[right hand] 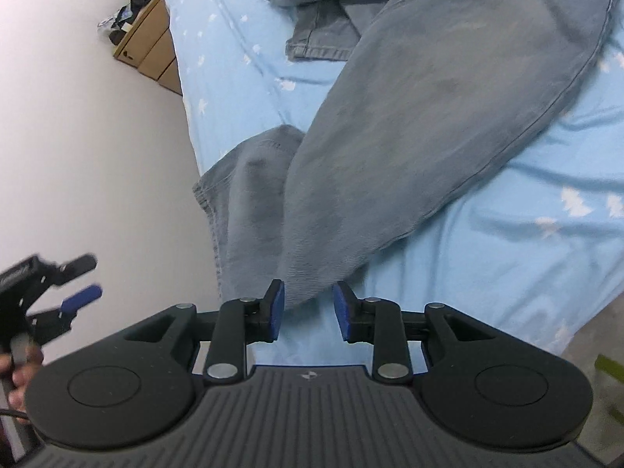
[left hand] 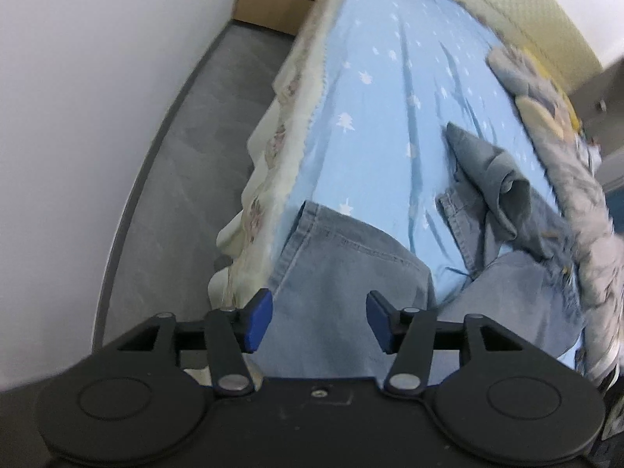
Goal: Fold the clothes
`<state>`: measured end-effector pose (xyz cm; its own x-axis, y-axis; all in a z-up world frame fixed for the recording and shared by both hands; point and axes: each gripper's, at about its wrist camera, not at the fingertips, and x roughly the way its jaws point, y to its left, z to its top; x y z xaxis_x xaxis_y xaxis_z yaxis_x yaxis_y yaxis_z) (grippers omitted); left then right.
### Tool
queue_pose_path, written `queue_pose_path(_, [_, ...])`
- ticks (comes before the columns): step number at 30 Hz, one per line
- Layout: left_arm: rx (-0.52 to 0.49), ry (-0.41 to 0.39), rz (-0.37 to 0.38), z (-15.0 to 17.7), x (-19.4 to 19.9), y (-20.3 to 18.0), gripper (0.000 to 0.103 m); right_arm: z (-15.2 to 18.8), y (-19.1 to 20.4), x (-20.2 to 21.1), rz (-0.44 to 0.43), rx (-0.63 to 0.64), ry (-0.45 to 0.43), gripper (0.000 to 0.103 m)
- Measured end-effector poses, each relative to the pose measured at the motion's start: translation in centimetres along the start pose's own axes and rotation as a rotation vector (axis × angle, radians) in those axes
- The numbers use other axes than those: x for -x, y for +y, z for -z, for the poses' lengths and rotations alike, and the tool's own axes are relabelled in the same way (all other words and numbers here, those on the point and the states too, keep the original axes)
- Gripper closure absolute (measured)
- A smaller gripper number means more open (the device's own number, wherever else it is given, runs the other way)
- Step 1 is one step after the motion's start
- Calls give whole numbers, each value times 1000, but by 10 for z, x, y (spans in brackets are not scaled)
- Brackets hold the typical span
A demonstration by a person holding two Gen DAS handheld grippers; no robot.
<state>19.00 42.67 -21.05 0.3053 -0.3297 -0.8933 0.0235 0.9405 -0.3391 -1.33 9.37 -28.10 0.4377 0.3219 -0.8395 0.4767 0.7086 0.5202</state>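
A pair of light blue jeans [left hand: 343, 273] lies spread on the bed's light blue star-print sheet [left hand: 390, 78]. One leg hem [left hand: 308, 214] reaches the bed's left edge. In the right wrist view the jeans [right hand: 429, 97] run diagonally, one leg over the other. A grey garment [left hand: 495, 171] lies bunched on the jeans' far part. My left gripper [left hand: 318, 319] is open, hovering over the near leg. My right gripper [right hand: 308, 312] is open with the leg's end between its blue pads; contact is unclear. The left gripper [right hand: 78, 288] also shows at that view's left edge.
A grey furry blanket [left hand: 577, 202] and plush items [left hand: 526, 74] line the bed's right side. A cream lace bed skirt [left hand: 273, 156] hangs over the left edge above grey floor [left hand: 187, 156]. Cardboard boxes [right hand: 152, 46] stand by the white wall.
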Motion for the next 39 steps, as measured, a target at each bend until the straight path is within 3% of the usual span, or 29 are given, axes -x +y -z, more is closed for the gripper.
queue_pose_path(2, [-31,31,17,-19,-22,4,52,3,6,-10,5,-42,-7,64])
queue_pose_path(6, [-21,132,126,-60,-88,20,52,13,18,-36,34,-167,-26,60])
queue_pose_path(10, [-169,158,141,-88,-146,24,52,30,32,-61,139,-303,-55,51])
queue_pose_path(13, [-207,201,170,-96,-182,30,52,43,43,-81,218,-405,-77,44])
queue_pose_path(18, [-271,286,217,-96,-213,31,57,51,47,-101,222,-491,-86,42])
queue_pose_path(21, [-310,316,224,-94,-219,31,73,51,48,-110,219,-531,-101,42])
queue_pose_path(23, [-312,322,226,-94,-219,34,91,50,48,-116,217,-557,-111,49])
queue_pose_path(24, [-310,325,239,-96,-217,35,93,50,48,-120,216,-571,-116,61])
queue_pose_path(25, [-306,325,256,-98,-214,37,97,50,49,-123,215,-584,-121,80])
queue_pose_path(27, [-283,327,286,-103,-206,40,97,50,51,-118,218,-595,-149,92])
queue_pose_path(31, [-266,319,266,-114,-180,57,97,53,64,-109,225,-576,-154,95])
queue_pose_path(35, [-234,336,213,-119,-165,79,97,56,69,-113,243,-519,-95,96])
queue_pose_path(39, [-270,370,177,-111,-155,89,97,58,64,-126,293,-457,-39,94])
